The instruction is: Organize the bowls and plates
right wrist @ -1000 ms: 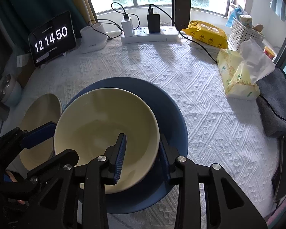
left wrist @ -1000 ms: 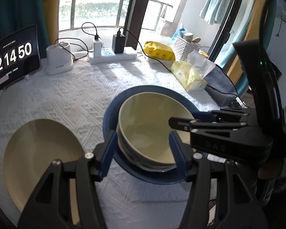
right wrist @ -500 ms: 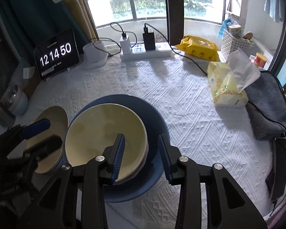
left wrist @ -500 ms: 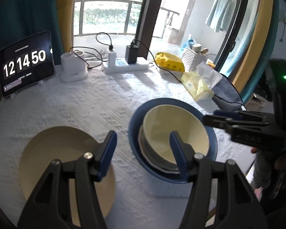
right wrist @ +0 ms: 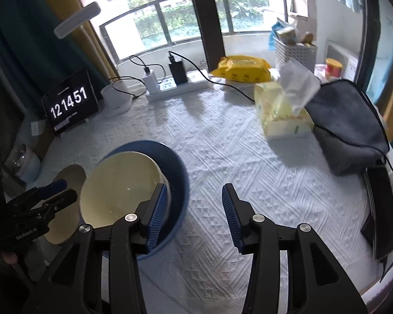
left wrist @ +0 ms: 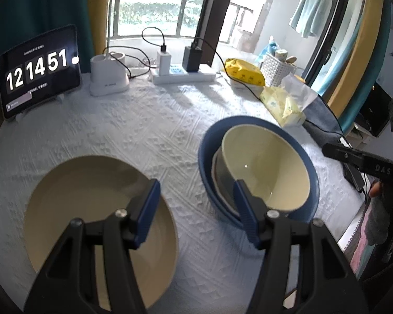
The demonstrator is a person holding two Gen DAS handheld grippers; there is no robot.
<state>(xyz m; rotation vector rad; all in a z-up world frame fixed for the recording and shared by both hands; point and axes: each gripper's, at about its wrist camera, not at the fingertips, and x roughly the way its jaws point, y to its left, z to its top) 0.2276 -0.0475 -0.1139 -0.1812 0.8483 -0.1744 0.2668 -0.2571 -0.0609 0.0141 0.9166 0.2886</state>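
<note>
Bowl (left wrist: 267, 167): we have let go; it sits nested in the blue plate (left wrist: 209, 141).
Claws: left (left wrist: 196, 206) and right (right wrist: 194, 209) spread wide, empty, withdrawn.
Next: tan plate (left wrist: 86, 191).

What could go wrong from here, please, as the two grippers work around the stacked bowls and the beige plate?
1. The cream ceramic bowl sits tilted on another bowl inside the wide blue bowl; a nudge from either gripper could make it slide or tip.
2. The open left gripper hovers above the round beige plate; its flat, low rim may be hard to pinch and could slip.
3. The open right gripper has one finger close to the blue bowl's rim and could knock the stack.
</note>
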